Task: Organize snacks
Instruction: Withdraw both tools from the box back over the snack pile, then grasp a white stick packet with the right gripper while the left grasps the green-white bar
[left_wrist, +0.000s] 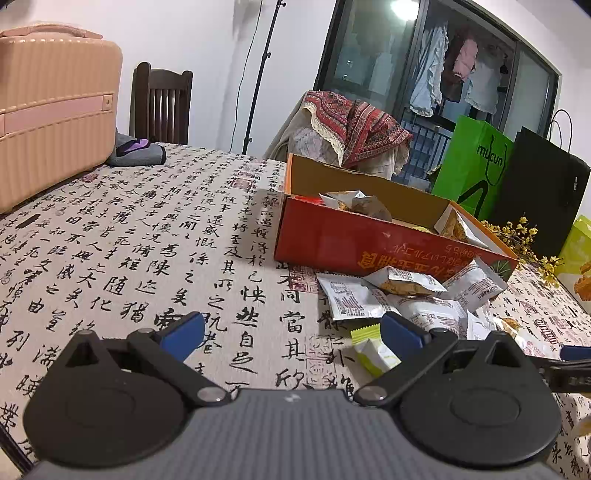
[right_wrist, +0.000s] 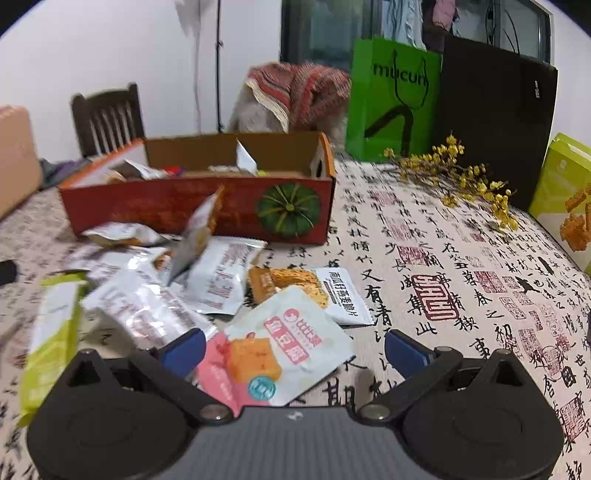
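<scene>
Spreading wide and holding nothing: right gripper (right_wrist: 293, 349), hovering over a pink-and-white packet (right_wrist: 284, 354); left gripper (left_wrist: 291, 328), equally wide, gripping nothing above the tablecloth (left_wrist: 147, 236). Risking slippage on glossy, crinkly foil, or pinching two overlapping packets (right_wrist: 177, 284) together. Lying flat and pillow-shaped before the red cardboard box (right_wrist: 199, 206).

suitcase (left_wrist: 55, 110): cut off left | snack packets (right_wrist: 147, 291): blurred | box contents: mostly hidden
</scene>
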